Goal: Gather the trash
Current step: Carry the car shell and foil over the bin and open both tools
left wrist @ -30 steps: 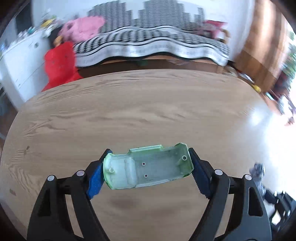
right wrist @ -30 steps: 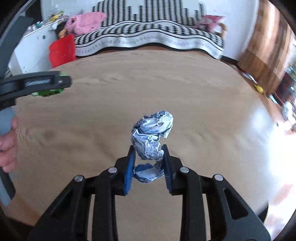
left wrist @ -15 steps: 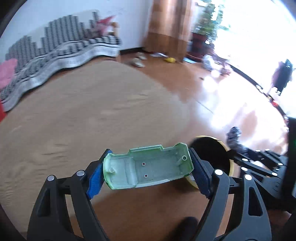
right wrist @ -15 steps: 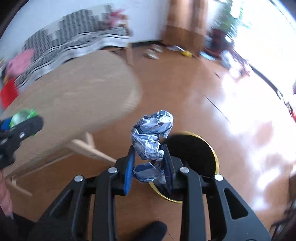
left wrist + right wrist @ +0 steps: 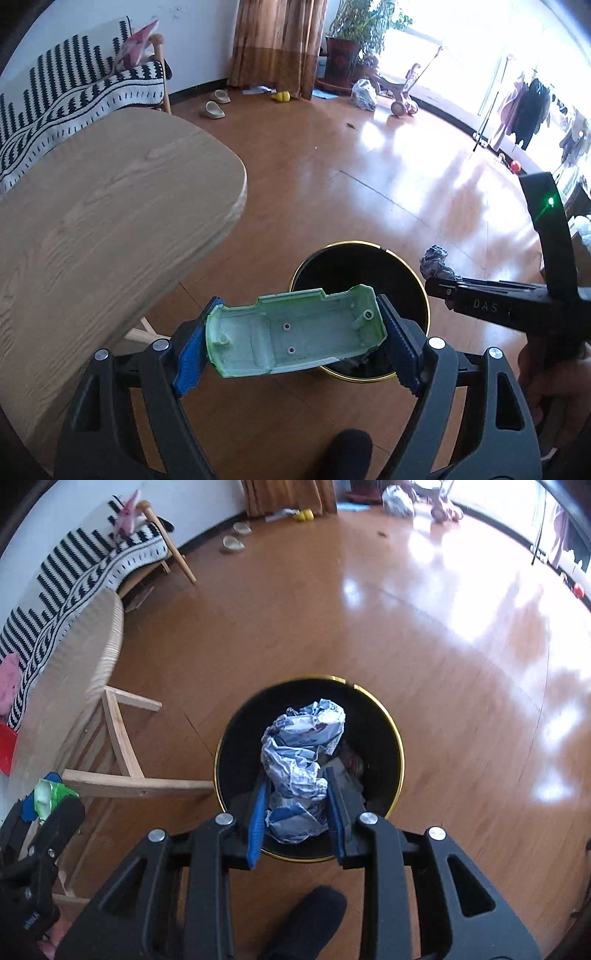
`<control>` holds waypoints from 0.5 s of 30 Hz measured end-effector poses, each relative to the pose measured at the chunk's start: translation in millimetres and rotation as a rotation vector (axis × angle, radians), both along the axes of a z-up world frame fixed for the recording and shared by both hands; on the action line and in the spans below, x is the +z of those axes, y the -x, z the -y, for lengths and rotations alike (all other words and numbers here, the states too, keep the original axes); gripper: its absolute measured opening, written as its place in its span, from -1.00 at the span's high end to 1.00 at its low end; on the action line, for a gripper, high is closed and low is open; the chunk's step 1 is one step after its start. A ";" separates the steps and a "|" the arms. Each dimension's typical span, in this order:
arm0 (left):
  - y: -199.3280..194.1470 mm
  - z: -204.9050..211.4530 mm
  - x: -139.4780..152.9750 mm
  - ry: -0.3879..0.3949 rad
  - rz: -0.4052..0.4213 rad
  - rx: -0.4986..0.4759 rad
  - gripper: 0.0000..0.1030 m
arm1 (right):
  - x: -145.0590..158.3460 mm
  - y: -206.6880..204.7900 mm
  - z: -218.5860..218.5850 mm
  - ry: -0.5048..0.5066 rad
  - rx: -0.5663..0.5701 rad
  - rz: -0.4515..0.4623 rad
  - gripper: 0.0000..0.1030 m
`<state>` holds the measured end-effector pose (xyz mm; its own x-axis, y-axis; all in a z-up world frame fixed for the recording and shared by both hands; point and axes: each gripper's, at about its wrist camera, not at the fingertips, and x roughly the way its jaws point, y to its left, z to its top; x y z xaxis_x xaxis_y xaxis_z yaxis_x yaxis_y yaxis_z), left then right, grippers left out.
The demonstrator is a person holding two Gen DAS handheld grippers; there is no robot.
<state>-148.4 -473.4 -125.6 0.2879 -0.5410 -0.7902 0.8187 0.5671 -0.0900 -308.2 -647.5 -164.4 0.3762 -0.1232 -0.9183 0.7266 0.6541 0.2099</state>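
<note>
While both loads are hanging over the black bin [image 5: 391, 738] at frame centre, the right gripper [image 5: 295, 812] is clamping crumpled paper [image 5: 303, 746]. The left gripper [image 5: 295, 332] is pinching a green toy-car shell [image 5: 295, 328]. Next up, I'd guess: centring and letting go.

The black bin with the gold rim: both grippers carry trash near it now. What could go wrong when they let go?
1. The left gripper holds the green toy car shell over the near rim of the bin, not its middle. Dropped here, it might hit the rim and fall on the floor.
2. The shell is wide compared with the bin mouth, so it may lodge across it.
3. The right gripper, shut on the crumpled wrapper, is close by; the grippers could bump.
</note>
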 end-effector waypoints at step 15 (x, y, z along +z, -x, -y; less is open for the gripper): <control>-3.5 16.3 -14.0 -0.009 -0.028 -0.015 -0.54 | -4.5 -11.6 12.4 -0.037 -0.004 0.000 0.42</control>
<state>-144.9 -489.8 -139.7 0.2580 -0.5377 -0.8027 0.8242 0.5560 -0.1075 -296.6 -659.9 -168.9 0.3760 -0.0904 -0.9222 0.7295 0.6426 0.2344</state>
